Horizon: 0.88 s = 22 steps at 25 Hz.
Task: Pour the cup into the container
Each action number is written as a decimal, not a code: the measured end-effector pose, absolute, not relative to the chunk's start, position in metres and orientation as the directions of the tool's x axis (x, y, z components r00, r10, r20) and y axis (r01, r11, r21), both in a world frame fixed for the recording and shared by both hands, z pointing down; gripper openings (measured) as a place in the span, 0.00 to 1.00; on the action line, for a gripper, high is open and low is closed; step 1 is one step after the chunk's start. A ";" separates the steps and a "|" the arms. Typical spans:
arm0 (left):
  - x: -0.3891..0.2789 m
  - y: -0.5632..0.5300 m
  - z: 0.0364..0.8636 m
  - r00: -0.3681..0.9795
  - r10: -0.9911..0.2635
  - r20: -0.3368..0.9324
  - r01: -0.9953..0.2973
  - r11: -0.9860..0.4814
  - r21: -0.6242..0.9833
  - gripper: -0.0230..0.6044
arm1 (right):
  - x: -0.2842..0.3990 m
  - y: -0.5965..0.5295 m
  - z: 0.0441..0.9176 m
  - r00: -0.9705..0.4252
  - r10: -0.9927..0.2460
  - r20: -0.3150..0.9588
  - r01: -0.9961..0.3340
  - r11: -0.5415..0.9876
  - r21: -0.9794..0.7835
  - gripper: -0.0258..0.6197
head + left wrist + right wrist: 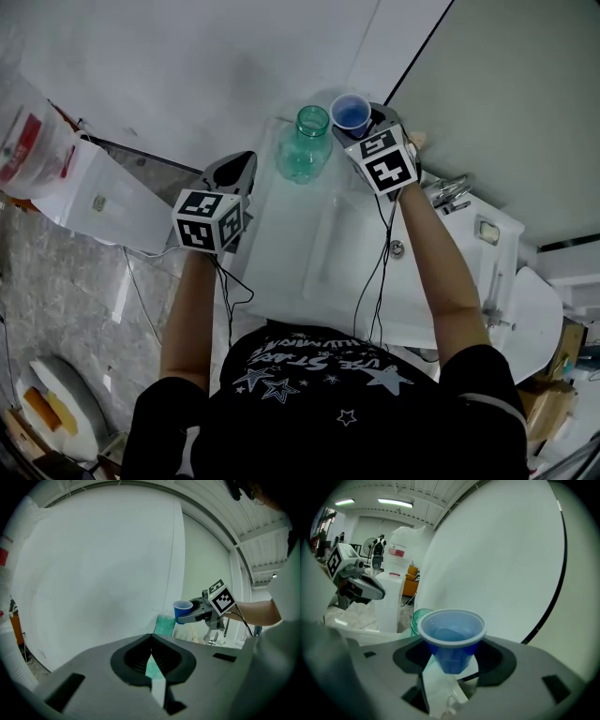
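Observation:
A small blue cup (351,112) with liquid in it stands upright and lifted off the table, with my right gripper (368,120) shut on it. In the right gripper view the cup (451,637) fills the space between the jaws, and the gripper (450,663) holds its lower body. A green transparent jar (306,142) with an open mouth stands on the white table, just left of the cup and below it. My left gripper (244,161) hovers left of the jar with its jaw tips together and nothing between them. The jar (164,624) shows beyond the left gripper (151,641).
The white table (309,272) runs toward the person. A metal tap fixture (448,192) sits at its right edge. A white box (89,192) stands on the floor to the left. Cables (380,272) hang from both grippers. A white wall lies close behind the jar.

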<state>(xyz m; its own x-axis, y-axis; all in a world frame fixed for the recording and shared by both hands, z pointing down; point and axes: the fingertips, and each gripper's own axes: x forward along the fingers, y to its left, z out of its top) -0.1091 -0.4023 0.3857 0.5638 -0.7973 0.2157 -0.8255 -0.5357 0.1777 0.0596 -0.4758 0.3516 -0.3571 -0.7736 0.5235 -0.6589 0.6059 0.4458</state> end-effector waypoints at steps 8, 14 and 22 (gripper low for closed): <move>-0.109 -0.411 0.389 0.575 -0.791 0.211 -0.818 -0.544 0.189 0.05 | 0.061 -0.490 0.356 -0.256 -0.804 0.536 -0.549 0.578 0.604 0.47; -0.107 -0.415 0.393 0.583 -0.785 0.210 -0.812 -0.550 0.195 0.05 | 0.059 -0.496 0.358 -0.212 -0.822 0.529 -0.485 0.558 0.673 0.47; -0.108 -0.418 0.394 0.588 -0.782 0.207 -0.808 -0.553 0.204 0.05 | 0.058 -0.501 0.357 -0.161 -0.847 0.507 -0.408 0.525 0.747 0.47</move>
